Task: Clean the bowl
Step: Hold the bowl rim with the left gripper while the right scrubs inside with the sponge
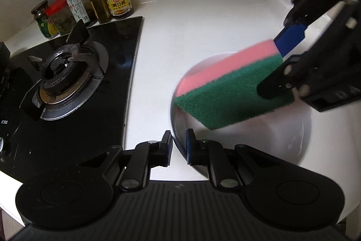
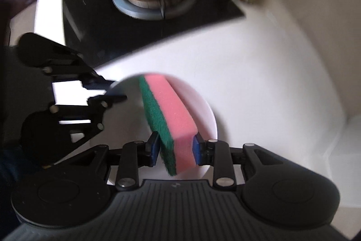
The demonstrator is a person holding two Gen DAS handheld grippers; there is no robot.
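A white bowl (image 1: 293, 128) stands on the white counter, just right of the hob. My left gripper (image 1: 179, 147) straddles its near-left rim, one finger outside and the blue pad inside, with a slight gap showing, so it reads as open. My right gripper (image 1: 282, 62) comes in from the upper right and is shut on a pink and green sponge (image 1: 225, 92), which hangs tilted over the bowl with its green scouring face towards the bowl. In the right wrist view the sponge (image 2: 171, 114) sits between the pads of the right gripper (image 2: 174, 150) above the bowl (image 2: 203, 105). The left gripper (image 2: 112, 90) is at the bowl's left rim.
A black glass gas hob (image 1: 67, 73) with a burner fills the left side. Several sauce bottles and jars (image 1: 117, 0) stand behind it against the wall. White counter (image 1: 203, 22) stretches behind the bowl to the wall corner. The counter's front edge runs just below my left gripper.
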